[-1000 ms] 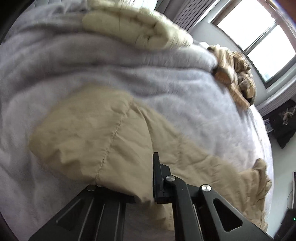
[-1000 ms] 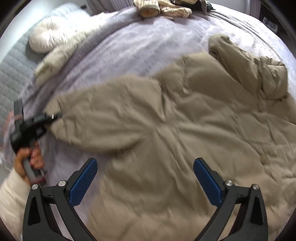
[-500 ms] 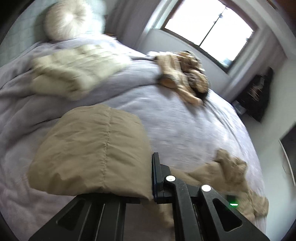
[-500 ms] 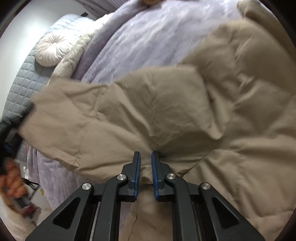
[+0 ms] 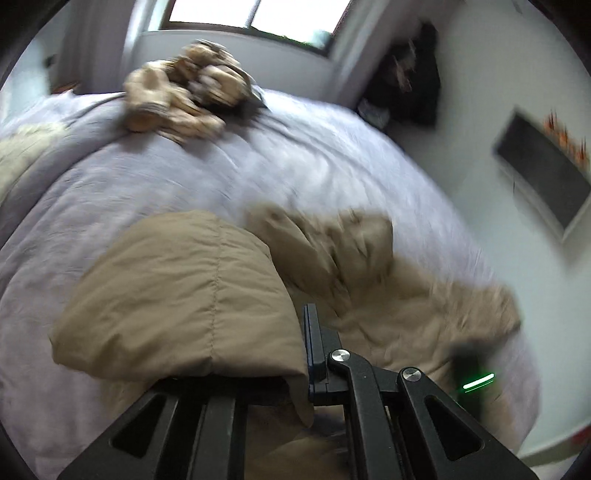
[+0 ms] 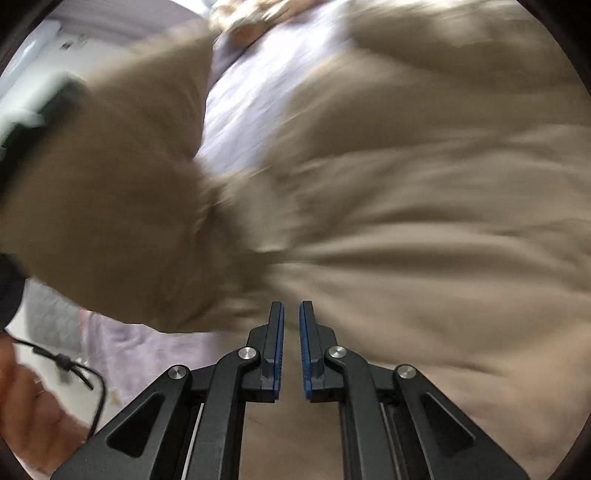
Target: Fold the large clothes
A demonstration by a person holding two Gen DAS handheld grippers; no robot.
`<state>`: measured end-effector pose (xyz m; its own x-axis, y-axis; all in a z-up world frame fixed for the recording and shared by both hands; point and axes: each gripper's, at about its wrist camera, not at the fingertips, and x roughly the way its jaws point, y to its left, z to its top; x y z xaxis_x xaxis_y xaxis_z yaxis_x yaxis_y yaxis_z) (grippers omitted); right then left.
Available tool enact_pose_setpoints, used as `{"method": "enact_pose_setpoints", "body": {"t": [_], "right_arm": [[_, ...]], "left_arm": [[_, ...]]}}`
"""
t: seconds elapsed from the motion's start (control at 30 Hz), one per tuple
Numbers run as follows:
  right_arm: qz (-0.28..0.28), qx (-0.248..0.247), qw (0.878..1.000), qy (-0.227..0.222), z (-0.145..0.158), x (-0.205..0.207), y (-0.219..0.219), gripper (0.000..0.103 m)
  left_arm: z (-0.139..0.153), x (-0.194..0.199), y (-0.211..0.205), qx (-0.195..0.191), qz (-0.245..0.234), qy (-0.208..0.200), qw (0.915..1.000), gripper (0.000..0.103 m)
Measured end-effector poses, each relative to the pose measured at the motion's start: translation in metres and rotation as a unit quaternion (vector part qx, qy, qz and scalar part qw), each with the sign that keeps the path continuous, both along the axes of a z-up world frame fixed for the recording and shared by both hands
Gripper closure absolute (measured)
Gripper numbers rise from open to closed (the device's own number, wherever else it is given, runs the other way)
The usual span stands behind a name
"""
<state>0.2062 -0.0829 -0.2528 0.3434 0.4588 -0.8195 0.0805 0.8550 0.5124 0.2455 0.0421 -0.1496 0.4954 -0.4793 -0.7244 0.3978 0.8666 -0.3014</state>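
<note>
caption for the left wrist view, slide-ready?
Left claw shut on the tan jacket sleeve, lifted above the lavender bedspread.

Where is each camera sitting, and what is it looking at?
Left wrist view: sits on the left hand-held gripper, looking along its fingers and down across the purple bed toward the window; the gripper is shut on a sleeve of the tan puffy coat.
Right wrist view: sits on the right hand-held gripper, looking down at the coat up close; its shut fingers and a blurred hand show.
Both views share the coat and the bed.
</note>
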Motion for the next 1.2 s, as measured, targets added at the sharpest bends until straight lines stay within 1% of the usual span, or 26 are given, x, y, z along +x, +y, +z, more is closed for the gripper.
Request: {"method": "enact_pose_setpoints", "body": {"t": [0.1,0.17,0.2,0.23,0.27,0.33,0.37,0.4,0.47,0.53,0.57,0.6,0.63,0.67,0.7,0.77,0.83,0.87,0.93,1.0,1.03,1.07,1.1,1.13,1.17,1.2], "right_arm": [[-0.058,-0.037,0.998,0.001,0.008,-0.021,-0.063,0.094],[-0.085,-0.051,0.995,0.003,0.010,-0.031,-0.092,0.094],[-0.095,-0.056,0.994,0.003,0.010,-0.036,-0.103,0.094],[-0.102,-0.061,0.993,0.003,0.010,-0.039,-0.111,0.094],[-0.107,-0.064,0.992,0.003,0.010,-0.041,-0.116,0.094],[-0.115,-0.059,0.992,0.007,0.013,-0.039,-0.123,0.094],[-0.116,-0.054,0.992,0.009,0.018,-0.037,-0.132,0.093],[-0.117,-0.052,0.992,0.011,0.017,-0.036,-0.133,0.093],[-0.114,-0.053,0.992,0.013,0.019,-0.033,-0.134,0.092],[-0.107,-0.067,0.992,0.006,0.024,-0.035,-0.132,0.074],[-0.101,-0.074,0.992,-0.002,0.028,-0.042,-0.135,0.047],[-0.089,-0.087,0.992,-0.020,0.037,-0.043,-0.128,0.023],[-0.074,-0.101,0.991,-0.045,0.049,-0.043,-0.118,0.019],[-0.061,-0.110,0.990,-0.059,0.056,-0.046,-0.111,0.018],[-0.029,-0.129,0.988,-0.082,0.066,-0.039,-0.089,0.018],[0.013,-0.155,0.983,-0.102,0.072,-0.029,-0.059,0.018],[0.066,-0.205,0.970,-0.115,0.070,-0.016,-0.017,0.018],[0.088,-0.237,0.960,-0.120,0.067,-0.011,0.002,0.018],[0.122,-0.301,0.936,-0.134,0.057,-0.002,0.037,0.018],[0.139,-0.378,0.905,-0.138,0.041,0.012,0.067,0.018],[0.140,-0.408,0.892,-0.135,0.033,0.016,0.072,0.018],[0.138,-0.426,0.884,-0.135,0.029,0.019,0.074,0.020],[0.129,-0.441,0.876,-0.143,0.026,0.023,0.073,0.036],[0.111,-0.437,0.880,-0.146,0.028,0.025,0.063,0.057],[0.084,-0.423,0.891,-0.143,0.033,0.025,0.049,0.096],[0.052,-0.386,0.910,-0.141,0.038,0.022,0.027,0.096]], "left_arm": [[-0.036,-0.011,-0.059,0.088,-0.047,0.001,0.9950,0.094],[-0.057,-0.022,-0.085,0.152,-0.067,0.001,0.9862,0.094],[-0.063,-0.028,-0.090,0.168,-0.073,-0.004,0.9831,0.094],[-0.067,-0.034,-0.091,0.182,-0.079,-0.009,0.9801,0.086],[-0.068,-0.041,-0.092,0.191,-0.084,-0.011,0.9780,0.077],[-0.066,-0.051,-0.087,0.189,-0.081,-0.013,0.9785,0.011],[-0.062,-0.057,-0.083,0.191,-0.071,-0.023,0.9787,0.002],[-0.061,-0.060,-0.081,0.193,-0.067,-0.029,0.9784,0.000],[-0.058,-0.064,-0.073,0.200,-0.064,-0.021,0.9774,0.000],[-0.054,-0.058,-0.054,0.189,-0.047,-0.013,0.9807,0.000],[-0.049,-0.057,-0.040,0.178,-0.033,-0.011,0.9834,0.000],[-0.045,-0.055,-0.023,0.169,-0.011,-0.007,0.9855,0.000],[-0.042,-0.052,-0.007,0.163,0.012,-0.002,0.9865,0.000],[-0.040,-0.048,0.011,0.159,0.040,0.004,0.9865,0.000],[-0.040,-0.043,0.030,0.160,0.072,0.008,0.9845,0.000],[-0.043,-0.030,0.068,0.162,0.122,0.027,0.9789,0.000],[-0.050,-0.023,0.095,0.149,0.152,0.049,0.9758,0.000],[-0.057,-0.019,0.109,0.139,0.167,0.062,0.9742,0.000],[-0.073,-0.016,0.122,0.139,0.181,0.080,0.9702,0.000],[-0.089,-0.018,0.125,0.137,0.186,0.094,0.9684,0.000],[-0.095,-0.019,0.125,0.134,0.187,0.100,0.9680,0.000],[-0.101,-0.020,0.125,0.131,0.187,0.105,0.9679,0.000],[-0.104,-0.021,0.124,0.129,0.187,0.107,0.9680,0.000],[-0.107,-0.022,0.123,0.127,0.186,0.109,0.9682,0.000],[-0.108,-0.023,0.123,0.125,0.184,0.110,0.9687,0.000],[-0.108,-0.020,0.123,0.123,0.182,0.110,0.9694,0.000]]}}
